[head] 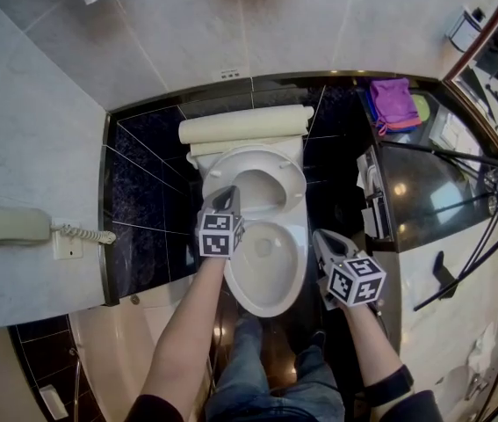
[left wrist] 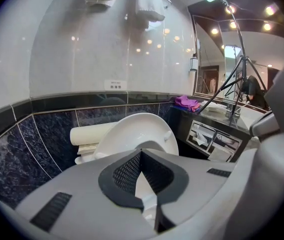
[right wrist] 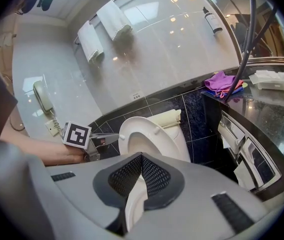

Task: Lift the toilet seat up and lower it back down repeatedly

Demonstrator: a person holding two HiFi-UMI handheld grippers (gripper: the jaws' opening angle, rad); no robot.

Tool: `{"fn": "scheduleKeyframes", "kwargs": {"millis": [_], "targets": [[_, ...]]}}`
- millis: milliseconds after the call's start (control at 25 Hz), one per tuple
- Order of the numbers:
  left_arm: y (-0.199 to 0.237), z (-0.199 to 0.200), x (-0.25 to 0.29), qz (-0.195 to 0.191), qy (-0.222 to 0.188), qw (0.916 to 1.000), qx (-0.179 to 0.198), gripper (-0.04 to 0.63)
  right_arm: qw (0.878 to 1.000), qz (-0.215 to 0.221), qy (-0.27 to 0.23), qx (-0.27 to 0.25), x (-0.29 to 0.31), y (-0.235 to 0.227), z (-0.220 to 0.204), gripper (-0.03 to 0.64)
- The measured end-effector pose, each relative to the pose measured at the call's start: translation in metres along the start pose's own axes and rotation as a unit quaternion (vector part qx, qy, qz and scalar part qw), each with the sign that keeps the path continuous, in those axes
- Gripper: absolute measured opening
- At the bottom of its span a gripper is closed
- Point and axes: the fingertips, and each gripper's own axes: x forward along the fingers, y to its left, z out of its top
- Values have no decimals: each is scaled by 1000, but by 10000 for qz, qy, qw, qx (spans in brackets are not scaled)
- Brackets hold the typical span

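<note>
The white toilet seat [head: 294,178] stands tilted partway up over the bowl [head: 270,275], with the cream lid [head: 244,123] upright behind it. My left gripper [head: 223,194] is at the seat's left edge. In the right gripper view its tips [right wrist: 110,138] touch the seat's rim [right wrist: 147,134]. In the left gripper view its jaws [left wrist: 142,155] are shut with nothing between them, and the raised seat [left wrist: 136,129] is just ahead. My right gripper [head: 320,236] hangs to the right of the bowl, touching nothing. Its jaws [right wrist: 142,158] are shut and empty.
A dark counter [head: 424,192] stands at the right with a purple cloth [head: 392,102] on it and tripod legs [head: 459,156] across it. A wall phone [head: 7,222] hangs at the left. Dark tiles [head: 147,192] line the wall behind the toilet. The person's legs [head: 257,367] are below the bowl.
</note>
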Motion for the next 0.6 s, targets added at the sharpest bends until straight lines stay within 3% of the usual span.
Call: {"fn": "scheduleKeyframes", "kwargs": {"millis": [200, 600], "targets": [[-21, 14, -62, 100, -102, 9999, -9, -2, 9995, 145, -27, -281, -26, 16, 12, 16], [-75, 29, -236, 430, -461, 9979, -140, -2, 9942, 455, -198, -951, -120, 63, 35, 17]]}}
